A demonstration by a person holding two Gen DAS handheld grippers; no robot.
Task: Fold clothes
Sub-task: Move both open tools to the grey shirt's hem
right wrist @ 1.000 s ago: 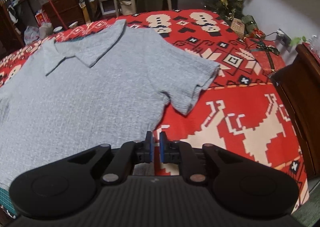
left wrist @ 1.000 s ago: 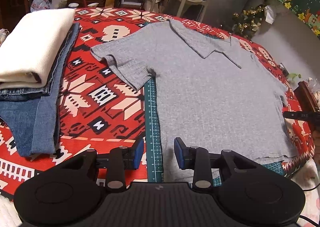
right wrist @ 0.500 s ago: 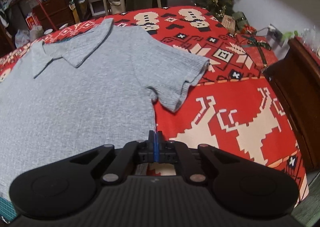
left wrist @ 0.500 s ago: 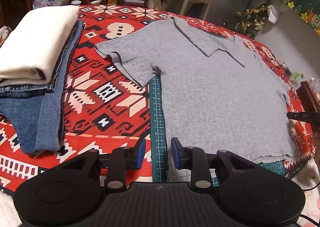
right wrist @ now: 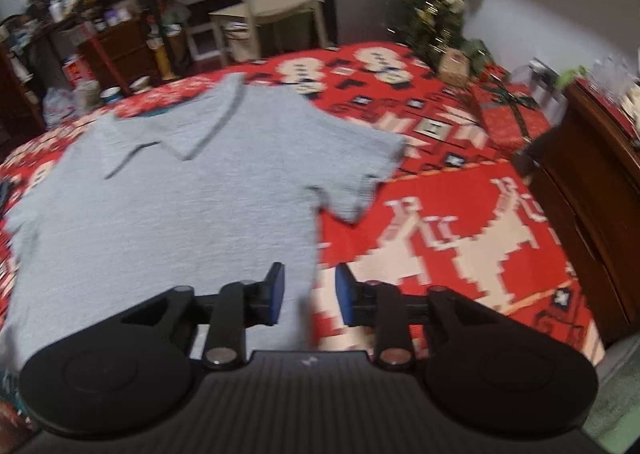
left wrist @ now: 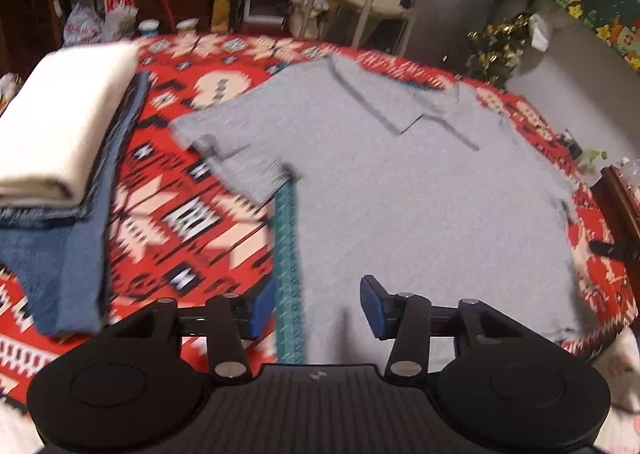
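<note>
Matt grey knit shirt [left wrist: 400,205] lies on a woven patterned cloth [left wrist: 168,213].

Both wrist views look forward toward 12 o'clock from the near hem, close above the shared grey shirt [left wrist: 400,189] [right wrist: 180,193]

Both the left gripper [left wrist: 318,308] and the right gripper [right wrist: 309,294] are matte black, with blue pads [left wrist: 371,308] on the fingers, silver screws at the linkage pivots, two round discs flanking a ribbed central housing, and a small pale logo.
</note>
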